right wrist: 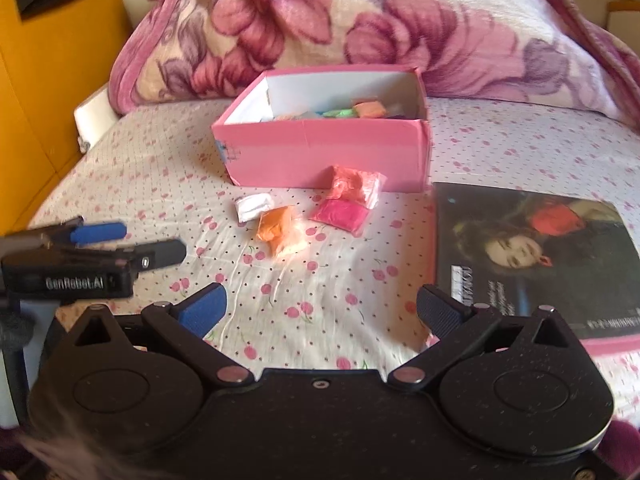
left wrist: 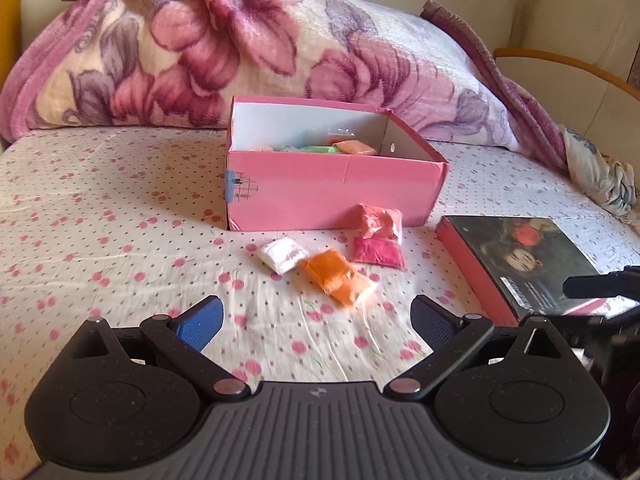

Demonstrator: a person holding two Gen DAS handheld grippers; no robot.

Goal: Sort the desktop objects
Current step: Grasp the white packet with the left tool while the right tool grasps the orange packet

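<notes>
A pink open box point(left wrist: 332, 188) point(right wrist: 324, 152) stands on the bed with several coloured clay packets inside. In front of it lie a white packet point(left wrist: 281, 255) point(right wrist: 253, 207), an orange packet point(left wrist: 336, 276) point(right wrist: 277, 229), a magenta packet point(left wrist: 378, 251) point(right wrist: 340, 213) and a red-orange packet point(left wrist: 378, 220) point(right wrist: 354, 184). My left gripper point(left wrist: 318, 318) is open and empty, short of the orange packet; it also shows in the right wrist view point(right wrist: 132, 242). My right gripper point(right wrist: 320, 312) is open and empty, nearer than the packets.
A pink-edged box lid with a dark portrait print point(left wrist: 524, 264) point(right wrist: 532, 256) lies at the right. A flowered blanket point(left wrist: 240, 40) point(right wrist: 360, 20) is piled behind the box. The dotted cherry sheet point(left wrist: 100, 220) covers the bed. An orange wall point(right wrist: 48, 100) is at the left.
</notes>
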